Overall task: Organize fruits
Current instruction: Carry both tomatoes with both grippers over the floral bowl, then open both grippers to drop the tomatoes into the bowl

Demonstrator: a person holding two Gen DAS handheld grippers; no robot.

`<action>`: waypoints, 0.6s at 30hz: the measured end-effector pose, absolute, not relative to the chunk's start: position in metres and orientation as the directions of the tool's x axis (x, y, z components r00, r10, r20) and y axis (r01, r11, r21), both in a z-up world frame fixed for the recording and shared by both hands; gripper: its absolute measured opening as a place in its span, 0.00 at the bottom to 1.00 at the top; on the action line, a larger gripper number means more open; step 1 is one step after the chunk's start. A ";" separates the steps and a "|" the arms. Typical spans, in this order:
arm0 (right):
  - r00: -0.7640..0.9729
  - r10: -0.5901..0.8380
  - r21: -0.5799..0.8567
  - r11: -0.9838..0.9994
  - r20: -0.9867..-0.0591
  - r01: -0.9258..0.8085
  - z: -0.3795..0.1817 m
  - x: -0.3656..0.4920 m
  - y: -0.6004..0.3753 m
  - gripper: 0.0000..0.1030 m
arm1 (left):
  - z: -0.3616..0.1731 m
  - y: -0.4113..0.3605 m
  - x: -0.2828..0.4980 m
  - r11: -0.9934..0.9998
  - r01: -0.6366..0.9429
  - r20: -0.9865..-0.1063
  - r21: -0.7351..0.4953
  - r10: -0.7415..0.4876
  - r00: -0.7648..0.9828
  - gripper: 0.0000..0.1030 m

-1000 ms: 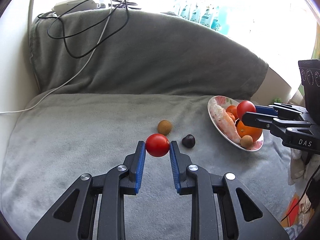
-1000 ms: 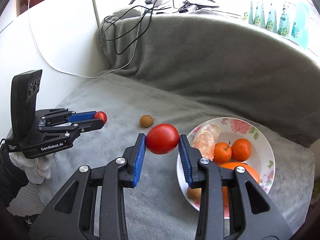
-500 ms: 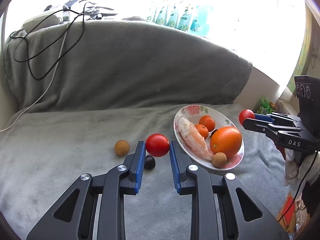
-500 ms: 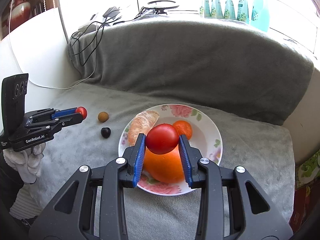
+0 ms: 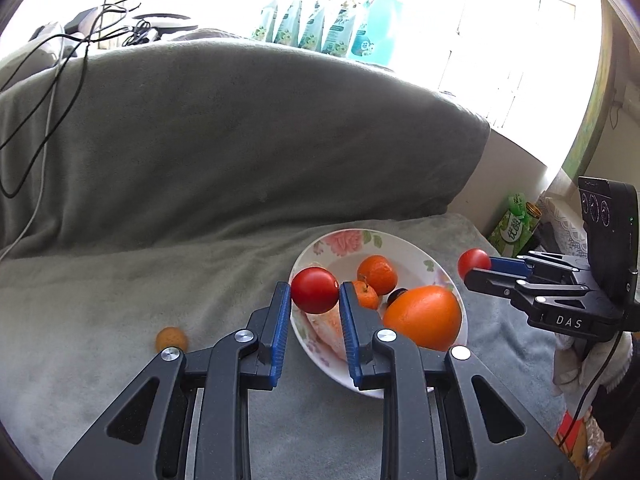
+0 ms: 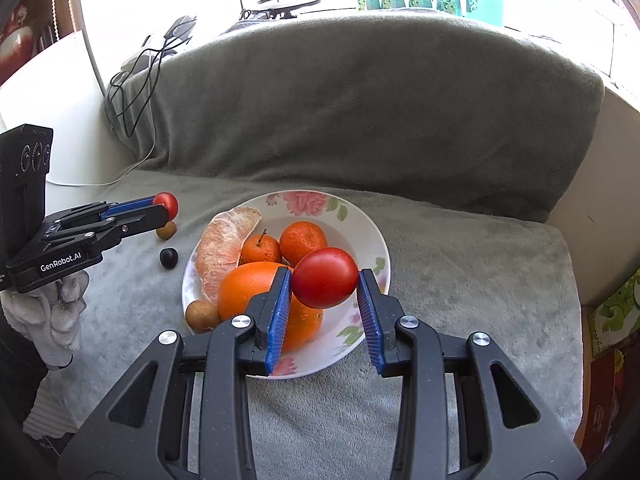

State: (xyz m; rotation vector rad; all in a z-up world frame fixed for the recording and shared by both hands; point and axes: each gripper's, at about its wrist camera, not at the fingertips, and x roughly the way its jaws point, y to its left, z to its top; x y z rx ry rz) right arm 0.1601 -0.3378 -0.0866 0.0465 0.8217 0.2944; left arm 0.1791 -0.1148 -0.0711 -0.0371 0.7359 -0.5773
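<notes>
- Carrying 2 tomatoes toward the plate looks like the step in hand: each gripper has 1, and both hang above or beside the flowered dish on the grey blanket.
- The right gripper sits over the near right part of the plate, its jaws partly closed and clamped on the larger tomato, blue pads touching both sides.
- The left gripper hovers at the plate's left edge, jaws narrowly spaced and pinching the smaller tomato at the fingertips.
- Already on the plate: a big orange, 2 mandarins, a peeled citrus segment and a small brown fruit at the rim.
- Off the plate lie another small brown fruit and a dark round fruit, both just left of the plate on the blanket.
- My judgement: the next move calls for lowering each tomato into a free spot, the bare patch at the right side suiting the larger one, then parting the jaws gently.
- Crowding is the risk, since a round tomato set against the orange could roll over the rim.
</notes>
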 end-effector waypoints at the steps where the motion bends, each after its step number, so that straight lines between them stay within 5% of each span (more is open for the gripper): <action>1: 0.640 0.279 0.160 0.958 -0.716 -0.238 -0.088 0.162 -0.340 0.34 | -0.071 -0.117 0.181 0.843 0.487 -0.624 -0.229 -0.511 0.592 0.22; 18: 0.614 0.303 0.196 0.951 -0.729 -0.237 -0.104 0.186 -0.345 0.34 | -0.076 -0.146 0.202 0.821 0.515 -0.637 -0.246 -0.537 0.553 0.22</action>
